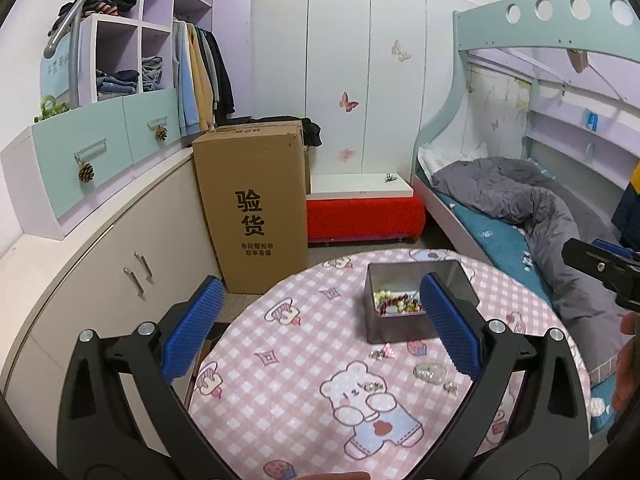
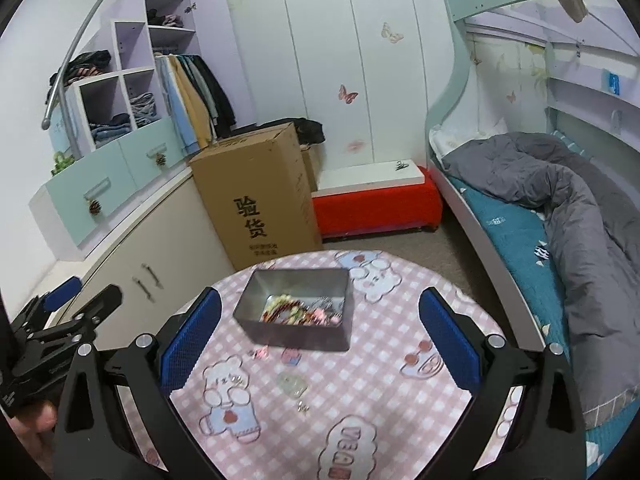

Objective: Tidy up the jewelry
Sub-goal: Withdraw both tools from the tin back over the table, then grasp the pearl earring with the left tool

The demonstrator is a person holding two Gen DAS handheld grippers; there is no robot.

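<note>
A grey metal tin [image 1: 400, 326] [image 2: 296, 330] stands on the round table with the pink checked bear cloth [image 1: 304, 344] [image 2: 392, 364]. Bead bracelets [image 1: 396, 302] [image 2: 298, 312] lie inside it. In front of the tin lie a small pink piece [image 1: 386, 351] [image 2: 262, 353], a clear beaded piece [image 1: 430, 372] [image 2: 293, 385], and small earrings [image 1: 451, 387] [image 2: 303, 407]. My left gripper [image 1: 320, 328] is open and empty above the table, left of the tin. My right gripper [image 2: 320, 330] is open and empty, with the tin between its fingers in view.
A tall cardboard box [image 1: 252, 208] [image 2: 260, 196] stands beyond the table. A red bench [image 1: 364, 216] is behind it. A bunk bed with a grey quilt [image 1: 532, 208] [image 2: 568, 200] is on the right. Cabinets and shelves [image 1: 100, 168] line the left wall.
</note>
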